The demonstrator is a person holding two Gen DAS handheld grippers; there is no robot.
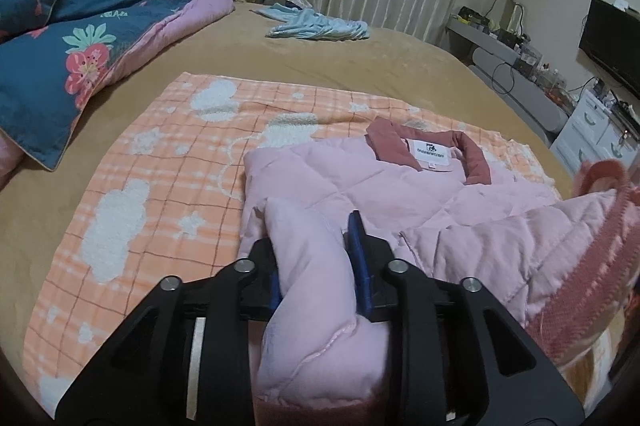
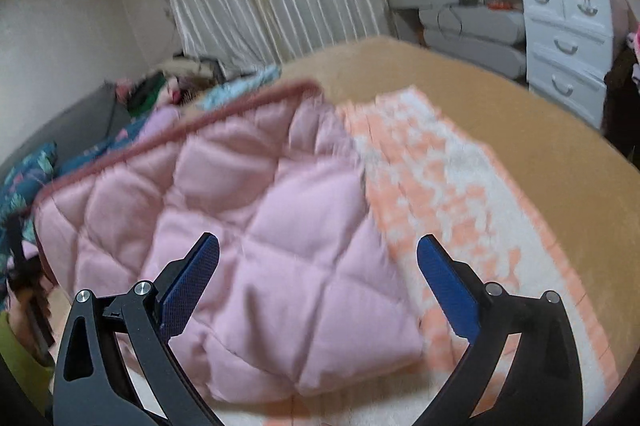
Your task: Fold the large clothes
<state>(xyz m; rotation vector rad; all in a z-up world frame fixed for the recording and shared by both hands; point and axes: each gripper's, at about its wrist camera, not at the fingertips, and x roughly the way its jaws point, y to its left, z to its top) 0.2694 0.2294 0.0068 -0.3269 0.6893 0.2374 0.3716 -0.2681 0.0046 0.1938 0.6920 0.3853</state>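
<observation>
Both grippers are black, with cut-out arms. Silver screws stud the joints. The finger pads (image 2: 446, 276) are blue.

Left claw's (image 1: 316, 258) far pad hidden

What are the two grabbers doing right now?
Left gripper: closed on the quilted pink jacket's sleeve.
Right gripper: open, holding nothing.

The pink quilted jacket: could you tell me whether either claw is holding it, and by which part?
The left claw is shut on a sleeve of the pink quilted jacket, which lies on the bed. The right claw is open above the jacket and holds nothing.
</observation>
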